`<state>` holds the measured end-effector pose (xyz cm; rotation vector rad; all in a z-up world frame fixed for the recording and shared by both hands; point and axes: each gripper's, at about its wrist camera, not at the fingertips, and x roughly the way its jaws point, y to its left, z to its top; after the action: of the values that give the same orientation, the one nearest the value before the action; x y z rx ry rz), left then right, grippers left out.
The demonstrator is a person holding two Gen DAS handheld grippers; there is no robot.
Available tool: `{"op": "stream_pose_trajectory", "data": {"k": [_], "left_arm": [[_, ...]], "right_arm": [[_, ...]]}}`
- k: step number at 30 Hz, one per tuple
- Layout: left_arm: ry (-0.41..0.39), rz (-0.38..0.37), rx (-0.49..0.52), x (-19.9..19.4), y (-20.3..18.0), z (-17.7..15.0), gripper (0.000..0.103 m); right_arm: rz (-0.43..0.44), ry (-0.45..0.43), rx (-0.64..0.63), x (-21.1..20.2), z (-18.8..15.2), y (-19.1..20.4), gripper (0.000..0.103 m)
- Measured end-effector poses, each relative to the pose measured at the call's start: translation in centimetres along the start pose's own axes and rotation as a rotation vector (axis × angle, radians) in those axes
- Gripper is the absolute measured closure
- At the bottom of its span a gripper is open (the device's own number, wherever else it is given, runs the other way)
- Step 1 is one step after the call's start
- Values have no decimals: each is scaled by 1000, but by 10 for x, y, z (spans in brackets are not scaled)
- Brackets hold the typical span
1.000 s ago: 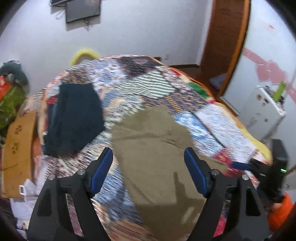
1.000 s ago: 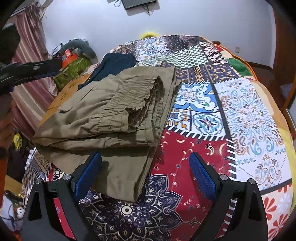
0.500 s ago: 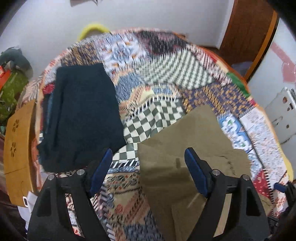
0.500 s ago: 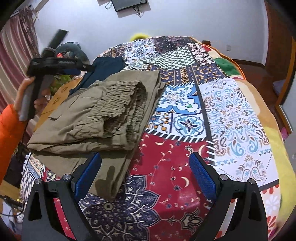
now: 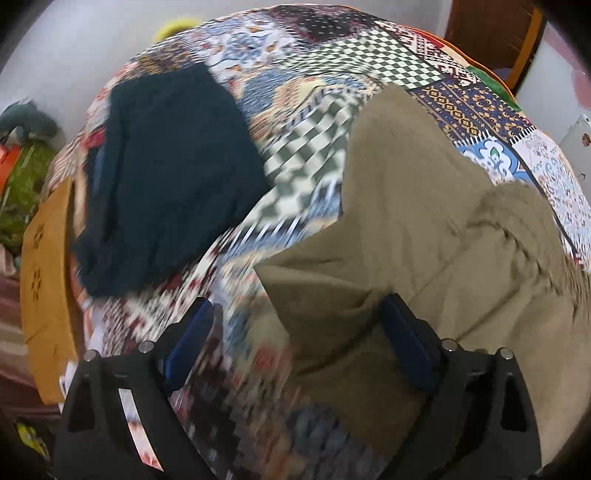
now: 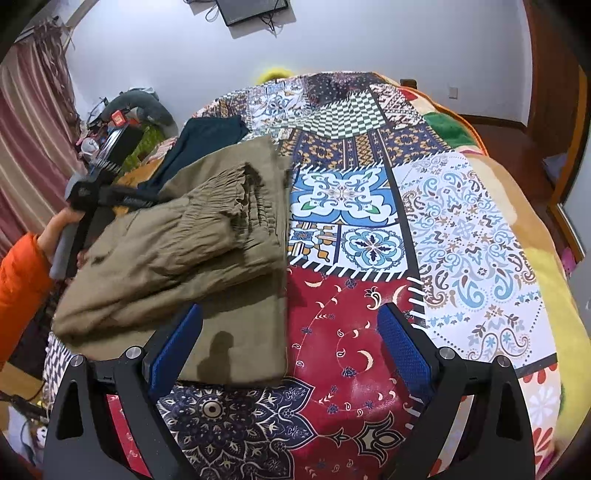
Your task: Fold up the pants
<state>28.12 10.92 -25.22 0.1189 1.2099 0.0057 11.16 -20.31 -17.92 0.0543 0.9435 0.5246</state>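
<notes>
I see olive-khaki cloth pants (image 6: 192,251) folded on patchwork bed quilt (image 6: 461,236); left claw (image 5: 295,339) and right claw (image 6: 288,354) both spread wide, empty, poised over edges for next fold.

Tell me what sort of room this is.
Most likely a bedroom in a home. A bed under a patchwork quilt fills the view, with olive pants and a dark garment lying on it; there are striped curtains at one side and a wall-mounted screen.
</notes>
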Motion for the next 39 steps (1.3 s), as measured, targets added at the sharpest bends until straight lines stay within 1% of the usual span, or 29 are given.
{"op": "stream_pose_trajectory", "data": {"k": [3, 6, 10, 12, 14, 15, 16, 17, 18, 20, 22, 24, 27, 28, 29, 32, 33, 34, 35, 36, 38, 39], "left_arm": [[-2, 18, -34, -20, 6, -26, 9], [-10, 4, -57, -44, 9, -60, 9], [-58, -8, -55, -74, 0, -100, 9], [-80, -28, -68, -86, -4, -114, 9], [-91, -64, -96, -92, -8, -124, 9], [-94, -82, -108, -94, -9, -128, 9], [-103, -98, -116, -96, -11, -131, 9], [-121, -101, -117, -99, -13, -135, 10], [-140, -95, -112, -103, -15, -138, 12], [-183, -66, -101, -110, -15, -143, 13], [-203, -26, -116, -113, -8, -147, 17], [-204, -24, -152, -112, 4, -153, 18], [-197, -49, -183, -109, 17, -164, 18], [-197, -35, -184, -108, 18, -166, 18], [-206, 4, -182, -110, 19, -168, 18], [-208, -15, -208, -113, 27, -169, 19], [-203, 14, -207, -113, 27, -167, 26], [-196, 86, -193, -114, 28, -165, 29], [-190, 128, -188, -115, 30, -163, 33], [-193, 116, -197, -118, 34, -161, 33], [-220, 42, -220, -129, 41, -155, 33], [-238, 28, -217, -135, 42, -152, 33]], "right_arm": [[-1, -16, -1, -7, 0, 1, 9], [1, -29, -16, -14, 0, 4, 9], [13, -53, -37, -19, 2, 11, 9], [23, -64, -44, -20, 2, 16, 9], [42, -65, -48, -17, 3, 21, 9], [52, -62, -50, -14, 3, 23, 9], [57, -57, -51, -11, 3, 25, 11], [58, -52, -54, -7, 3, 27, 16], [58, -41, -66, -1, 3, 30, 19], [65, -20, -78, 7, 2, 33, 33], [68, 20, -88, 19, -1, 34, 42], [78, 35, -85, 26, -6, 33, 43], [83, 31, -64, 24, -10, 29, 43], [81, 32, -59, 23, -10, 28, 43], [79, 33, -56, 22, -11, 28, 43], [73, 42, -62, 19, -11, 28, 43], [70, 45, -67, 18, -11, 28, 43], [64, 46, -77, 16, -10, 29, 43], [59, 46, -84, 14, -9, 30, 43], [53, 45, -93, 12, -7, 32, 43], [56, 31, -96, 6, -2, 33, 43], [64, 12, -97, 0, 3, 35, 43]]}}
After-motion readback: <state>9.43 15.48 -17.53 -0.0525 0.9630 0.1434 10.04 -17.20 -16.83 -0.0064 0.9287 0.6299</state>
